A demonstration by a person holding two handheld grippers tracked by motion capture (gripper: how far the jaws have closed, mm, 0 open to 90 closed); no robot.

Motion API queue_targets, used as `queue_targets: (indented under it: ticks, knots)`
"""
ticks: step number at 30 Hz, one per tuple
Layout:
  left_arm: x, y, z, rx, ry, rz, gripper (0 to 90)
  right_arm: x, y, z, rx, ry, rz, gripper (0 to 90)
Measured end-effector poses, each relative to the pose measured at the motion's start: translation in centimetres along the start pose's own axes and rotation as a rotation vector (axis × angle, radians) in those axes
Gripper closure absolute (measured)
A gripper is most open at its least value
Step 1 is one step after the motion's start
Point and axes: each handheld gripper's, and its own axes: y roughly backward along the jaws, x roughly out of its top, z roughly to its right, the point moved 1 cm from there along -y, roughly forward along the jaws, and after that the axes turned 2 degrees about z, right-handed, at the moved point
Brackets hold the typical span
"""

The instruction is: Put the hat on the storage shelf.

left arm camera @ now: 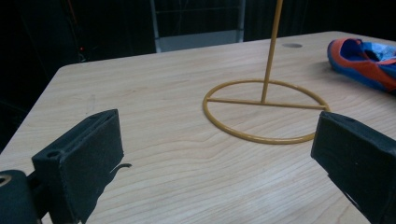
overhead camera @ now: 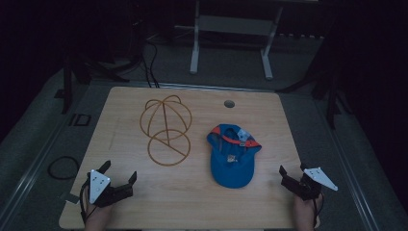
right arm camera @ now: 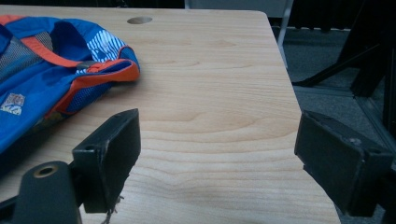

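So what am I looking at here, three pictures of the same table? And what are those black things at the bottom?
Yes, one wooden table, seen three ways. The wide picture comes from a camera above, looking down. A person holds a hand tool with two black jaws in each hand: the left gripper and the right gripper. The other two pictures come from small cameras riding on those tools, so the black blocks at the bottom are each tool's own jaws. On the table stand a yellow wire hat stand and, lying upside down beside it, a blue and orange cap. Both sets of jaws stand open, holding nothing.
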Motion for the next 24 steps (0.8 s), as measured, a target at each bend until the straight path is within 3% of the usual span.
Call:
queue_targets:
  ticks: [6, 11, 14, 16, 20, 22, 24]
  knots:
    - [0.0, 0.0, 0.0, 0.011, 0.001, 0.01, 2.7, 0.0, 0.0, 0.2, 0.014, -0.018, 0.0, 14.4]
    - [0.1, 0.1, 0.2, 0.007, 0.005, 0.003, 2.7, 0.1, -0.2, 0.0, 0.026, -0.005, -0.023, 14.2]
    - [0.2, 0.0, 0.3, 0.013, 0.028, 0.012, 2.7, 0.3, -0.4, 0.0, 0.05, -0.008, -0.044, 14.2]
    - [0.3, 0.1, 0.3, -0.007, 0.045, 0.022, 2.7, 0.6, -0.5, 0.0, 0.05, -0.003, -0.063, 14.2]
    - [0.3, 0.0, 0.4, -0.024, 0.045, -0.005, 2.7, 1.3, -0.7, 0.0, 0.057, -0.011, -0.096, 14.1]
    - [0.3, -0.2, 0.4, -0.066, 0.082, -0.052, 2.7, 1.6, -0.7, -0.1, 0.063, -0.016, -0.114, 13.7]
    - [0.3, -0.2, 0.5, -0.066, 0.088, -0.067, 2.8, 2.0, -0.8, -0.3, 0.063, -0.002, -0.126, 13.8]
